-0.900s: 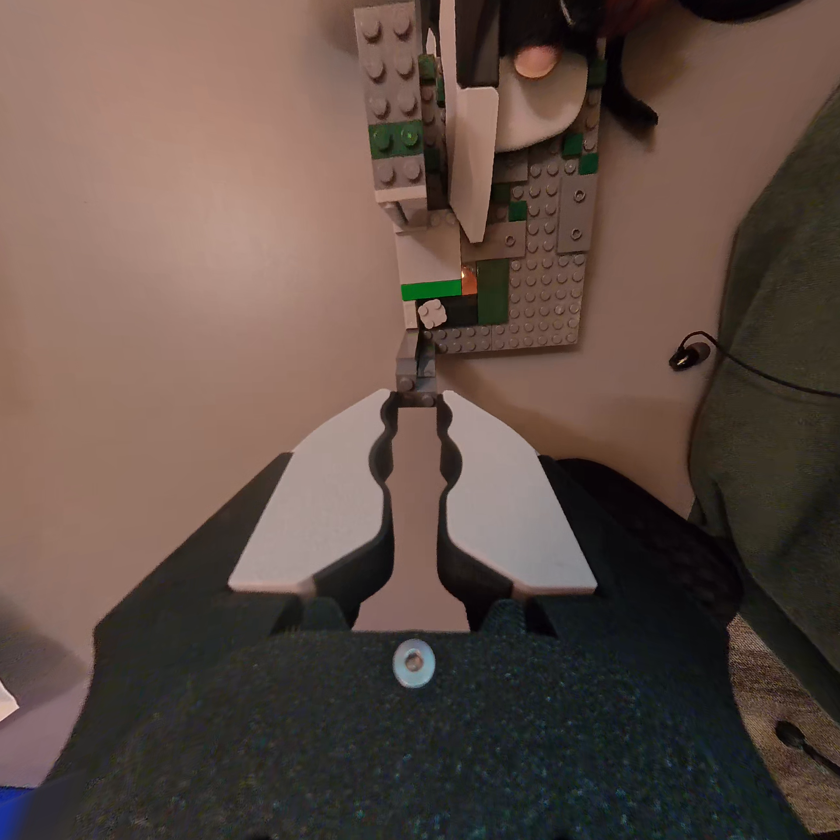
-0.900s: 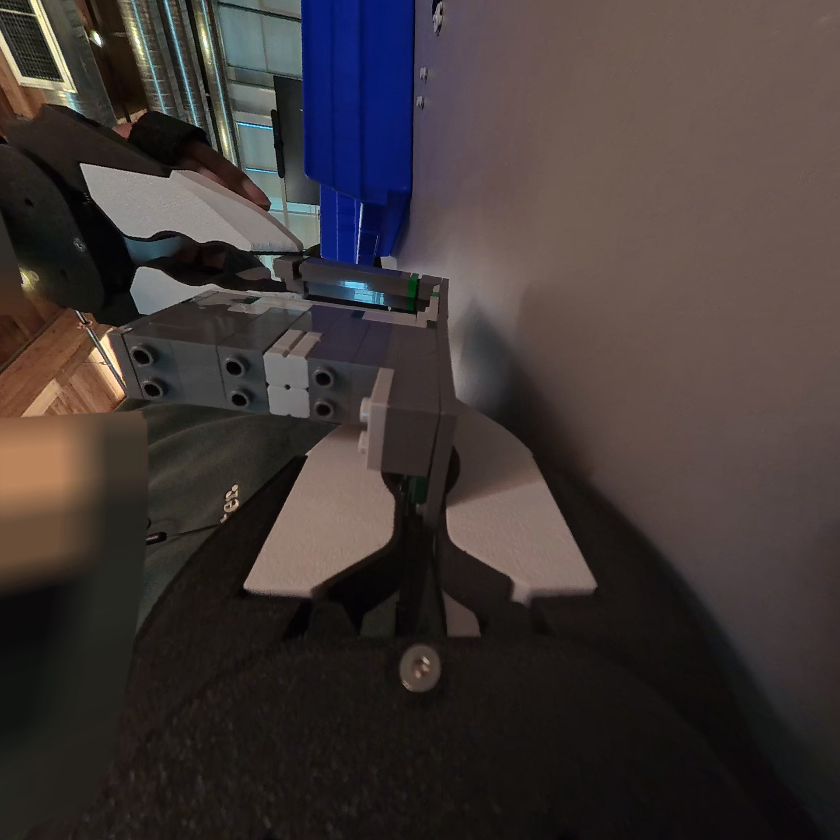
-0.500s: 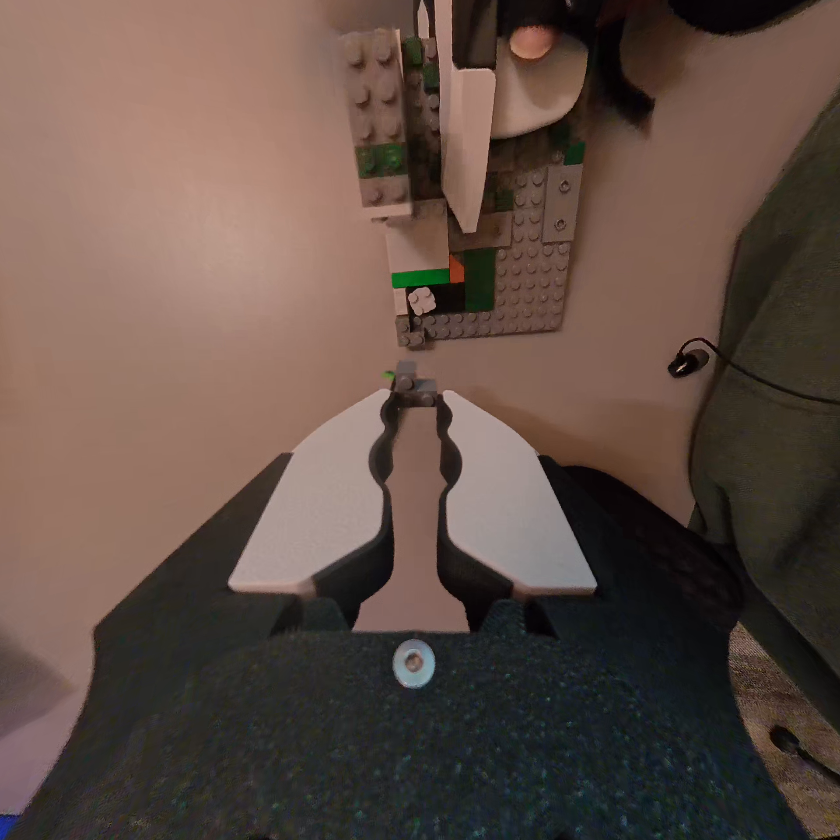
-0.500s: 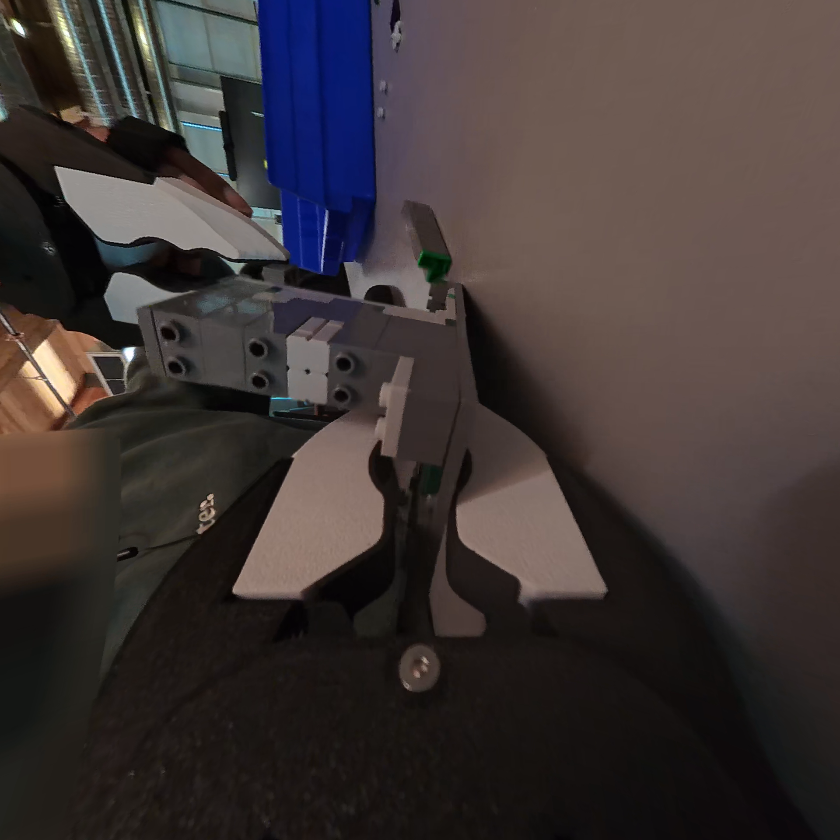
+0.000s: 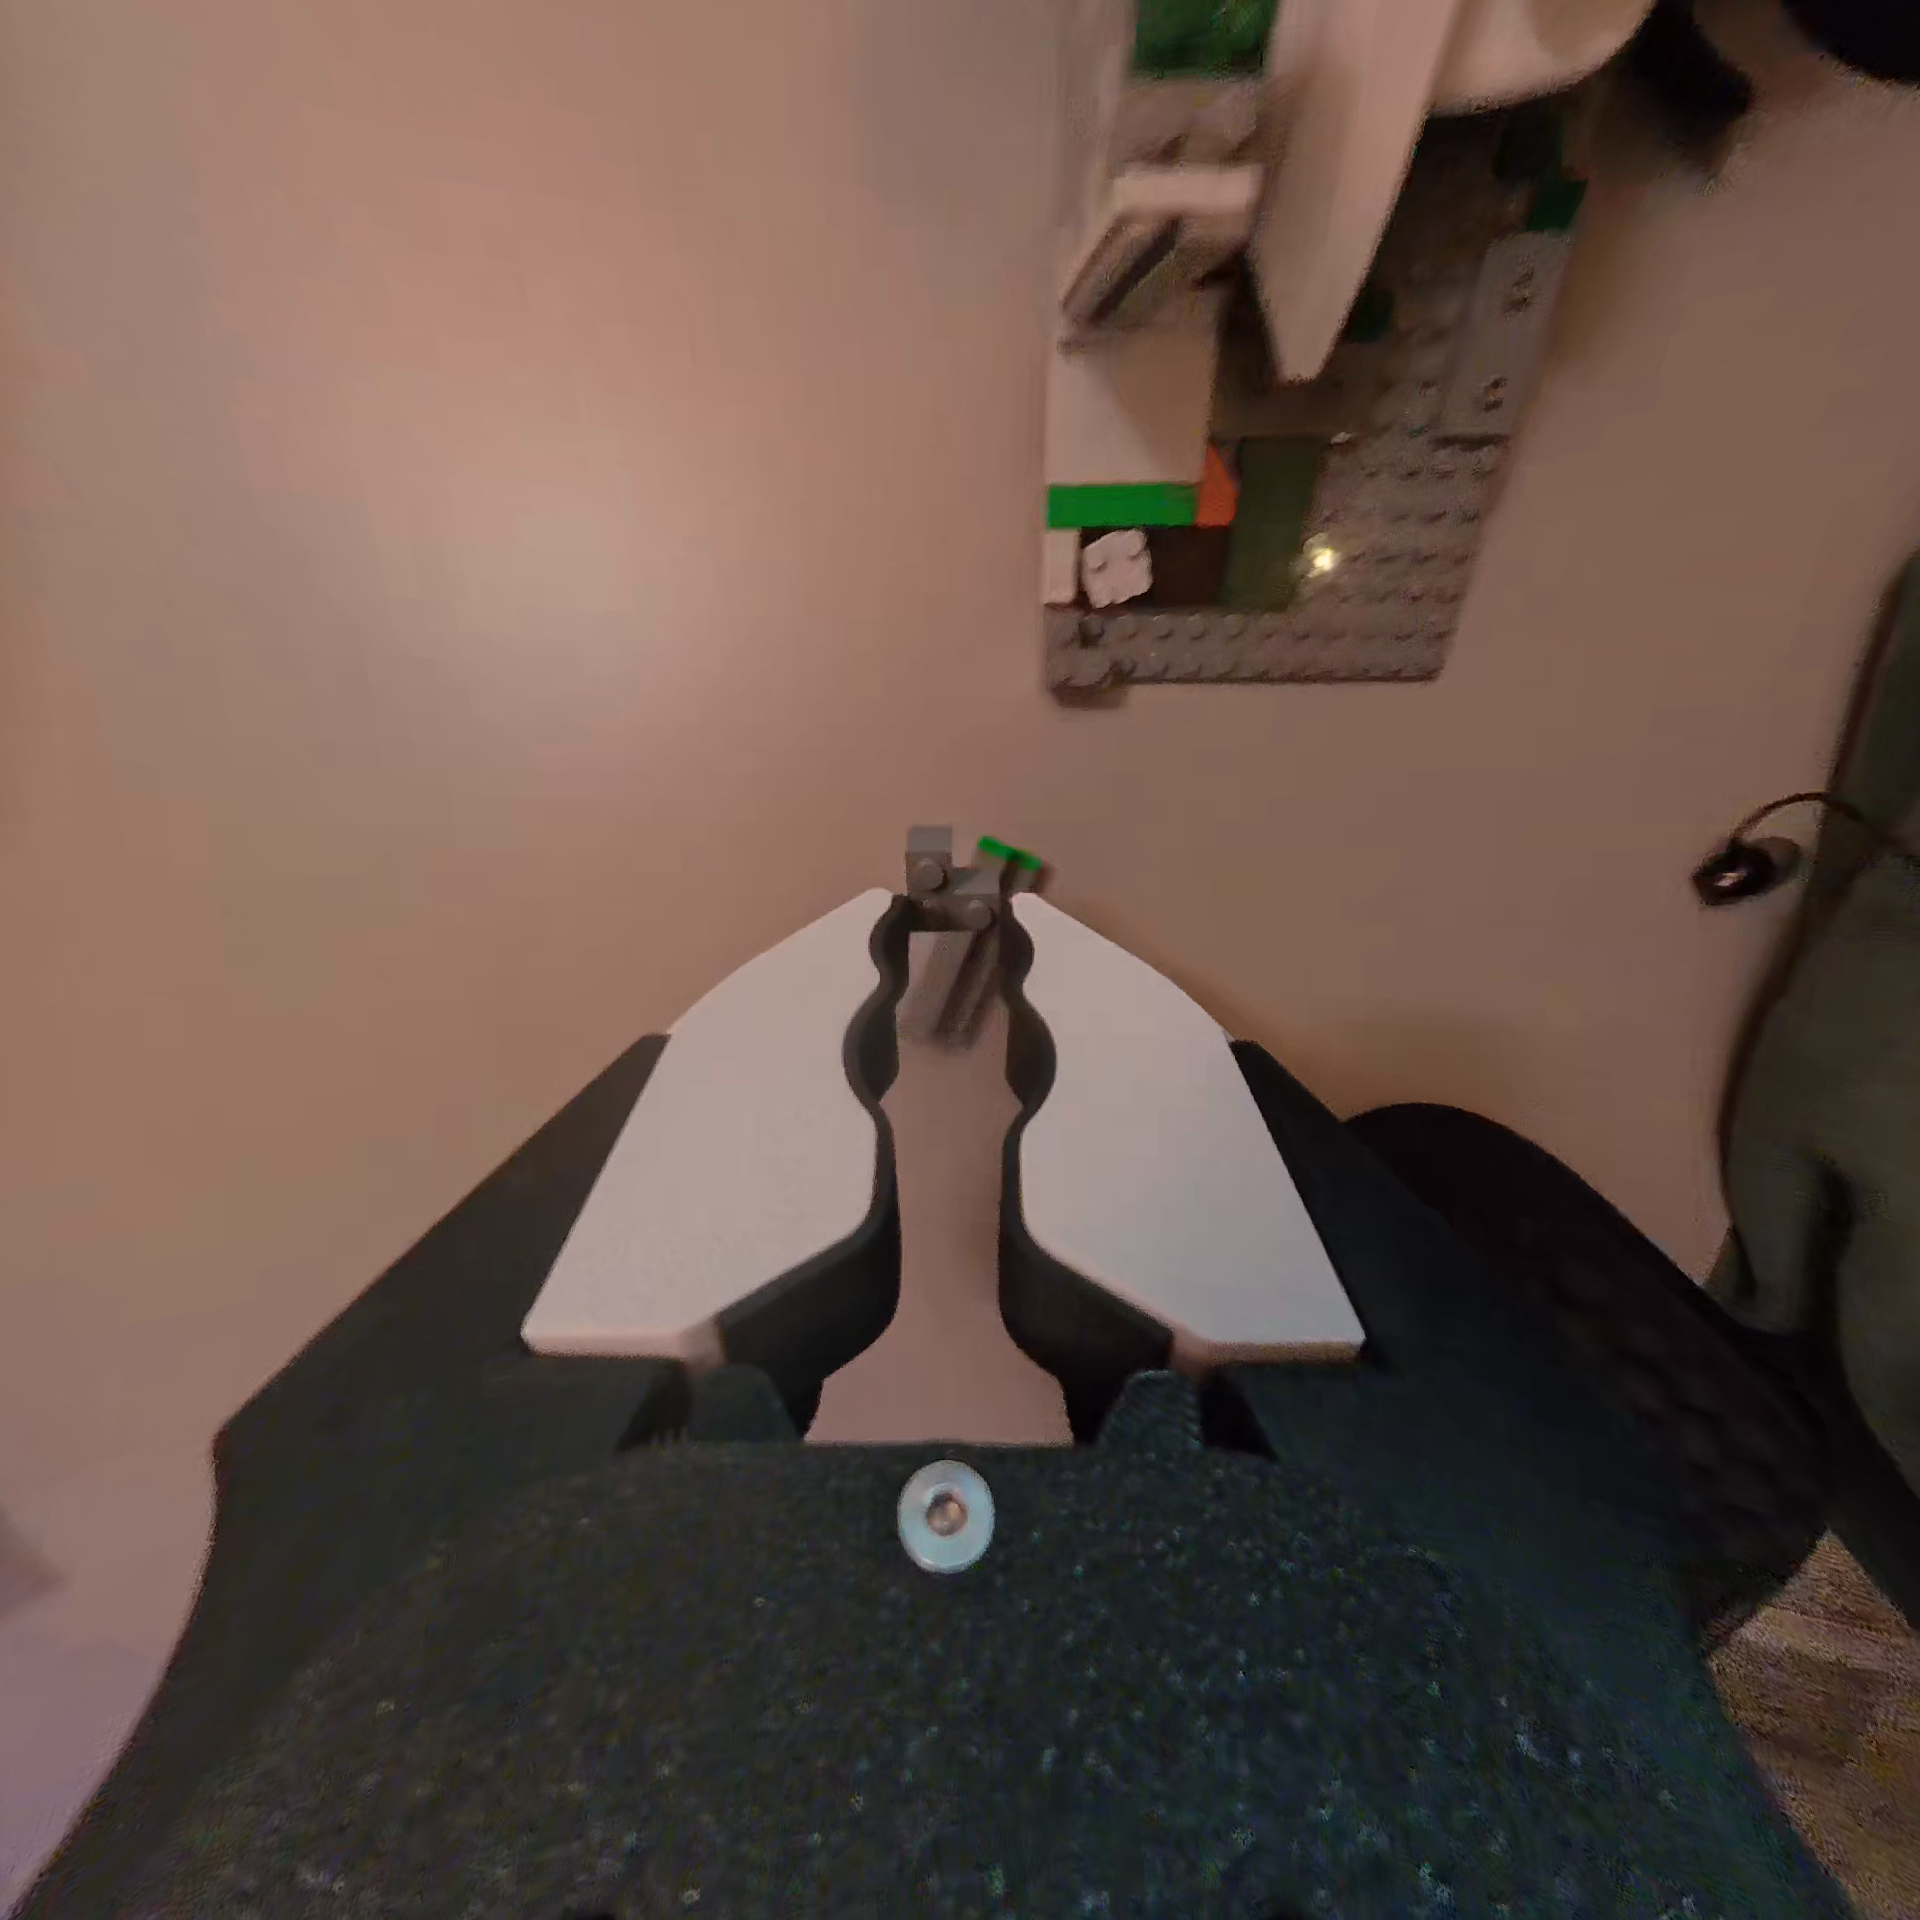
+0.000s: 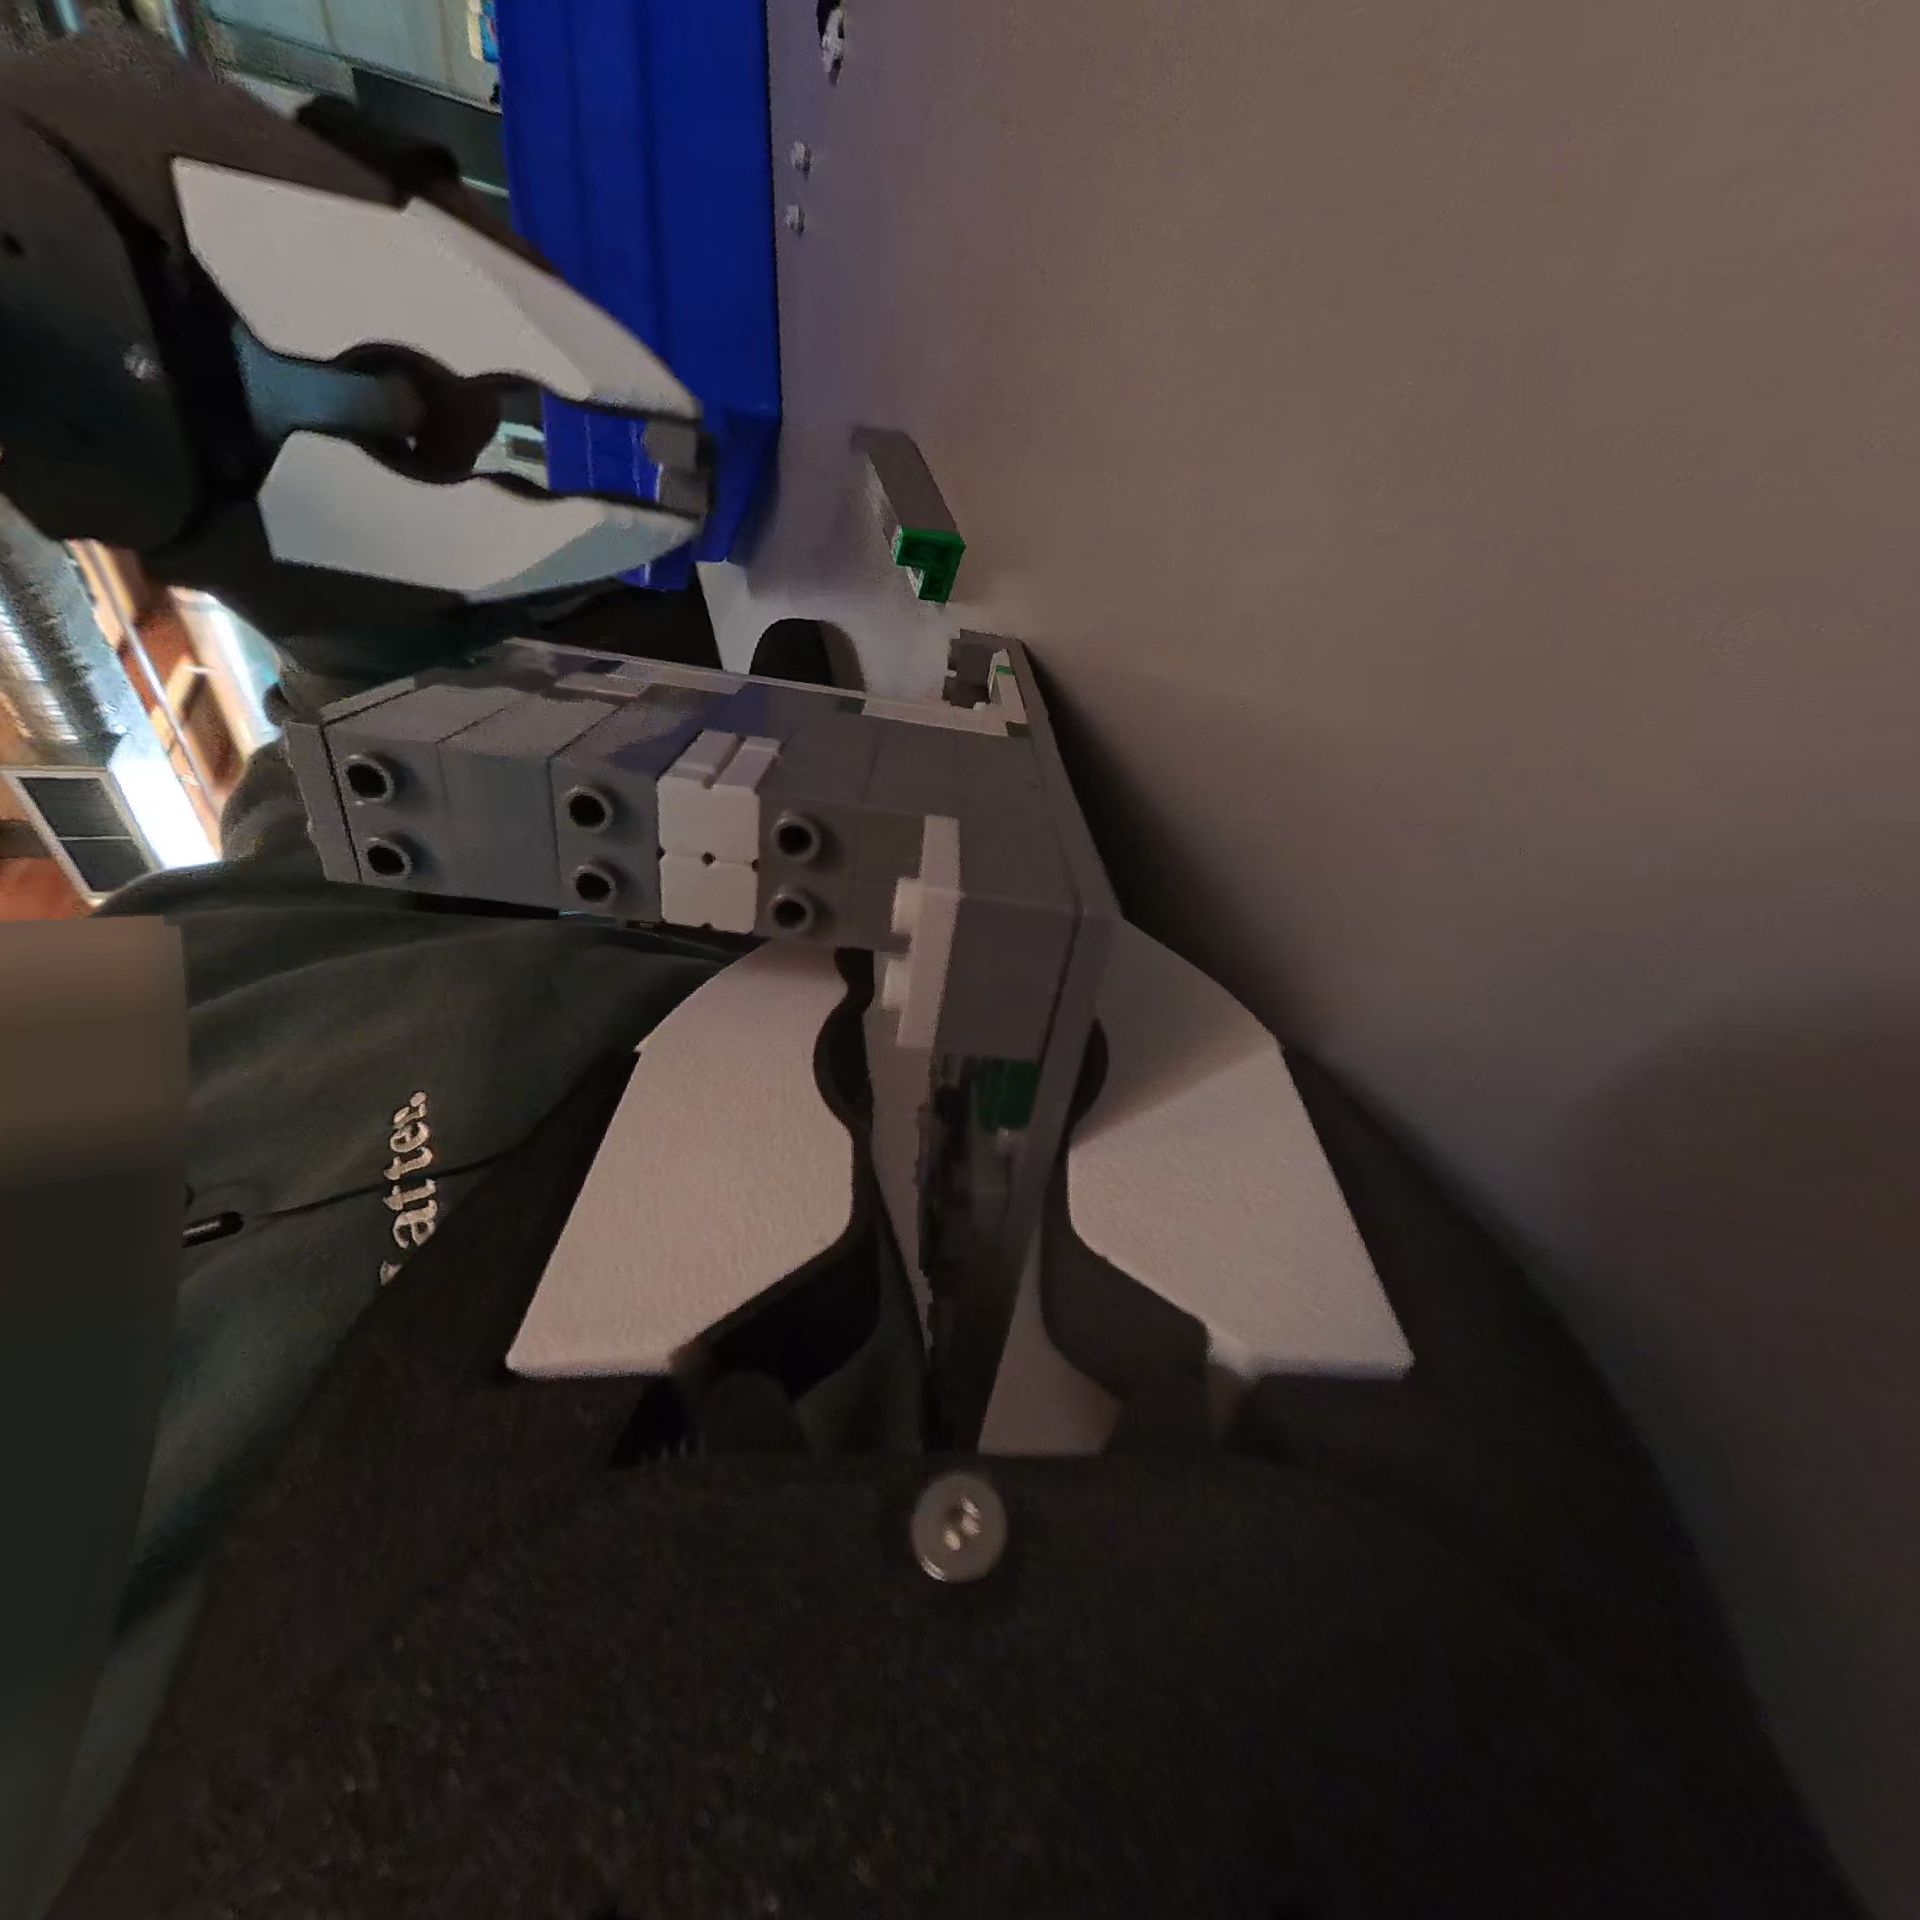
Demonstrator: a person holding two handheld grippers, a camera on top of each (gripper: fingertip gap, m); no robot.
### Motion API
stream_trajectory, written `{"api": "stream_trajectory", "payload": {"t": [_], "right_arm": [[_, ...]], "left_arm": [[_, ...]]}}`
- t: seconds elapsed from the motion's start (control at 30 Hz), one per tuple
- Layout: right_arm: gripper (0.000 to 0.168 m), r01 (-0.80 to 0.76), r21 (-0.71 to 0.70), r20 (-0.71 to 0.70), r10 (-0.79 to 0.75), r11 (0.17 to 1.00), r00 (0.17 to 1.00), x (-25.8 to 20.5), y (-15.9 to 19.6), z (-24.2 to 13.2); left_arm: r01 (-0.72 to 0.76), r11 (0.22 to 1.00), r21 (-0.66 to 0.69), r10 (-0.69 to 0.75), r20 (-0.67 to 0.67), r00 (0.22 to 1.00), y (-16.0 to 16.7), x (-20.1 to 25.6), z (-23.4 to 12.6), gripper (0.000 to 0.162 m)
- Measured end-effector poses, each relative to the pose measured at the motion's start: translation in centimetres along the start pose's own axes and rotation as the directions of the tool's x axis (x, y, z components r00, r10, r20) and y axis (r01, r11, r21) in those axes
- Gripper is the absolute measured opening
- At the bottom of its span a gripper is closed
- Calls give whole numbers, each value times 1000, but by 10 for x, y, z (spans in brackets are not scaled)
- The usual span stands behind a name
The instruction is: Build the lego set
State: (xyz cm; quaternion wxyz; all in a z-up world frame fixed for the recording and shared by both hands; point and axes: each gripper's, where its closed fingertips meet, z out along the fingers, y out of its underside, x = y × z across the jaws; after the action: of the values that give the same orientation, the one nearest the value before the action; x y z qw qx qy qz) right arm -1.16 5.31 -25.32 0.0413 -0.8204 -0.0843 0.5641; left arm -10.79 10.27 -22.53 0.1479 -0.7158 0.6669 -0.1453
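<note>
Both views are dim and warm-toned. In the left wrist view the table point(image 5: 520, 520) glows pinkish beige, brightest at centre left and falling off toward the corners. The lego build point(image 5: 1278, 499) at top right is smeared by motion blur, with one small glare spot on its grey plate. In the right wrist view the table point(image 6: 1455, 520) looks grey-violet and darkens downward; the left claw point(image 6: 681, 473) is blurred, and straight edges bow near the frame borders.

Your grey baseplate model point(image 5: 1382, 582) with white, green and orange bricks lies well apart from the small grey piece point(image 5: 951, 904) nipped at your left gripper point(image 5: 951, 914); a green-tipped bar point(image 6: 914, 509) lies beside.
</note>
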Motion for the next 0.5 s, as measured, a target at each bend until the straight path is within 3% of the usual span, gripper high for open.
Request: {"api": "stream_trajectory", "payload": {"t": [0.03,0.23,0.5], "right_arm": [[34,10,-3,-10,-10,1000,1000,1,0,-1],[41,50,-23,-70,-51,998,996,7,-1,-11],[47,86,-48,-136,-92,995,986,14,-2,-23]], "left_arm": [[12,1000,-15,-12,9,1000,6,-6,4,15],[65,995,-72,-64,15,998,36,-43,30,15],[83,994,-70,-84,-19,996,41,-59,40,18]]}}
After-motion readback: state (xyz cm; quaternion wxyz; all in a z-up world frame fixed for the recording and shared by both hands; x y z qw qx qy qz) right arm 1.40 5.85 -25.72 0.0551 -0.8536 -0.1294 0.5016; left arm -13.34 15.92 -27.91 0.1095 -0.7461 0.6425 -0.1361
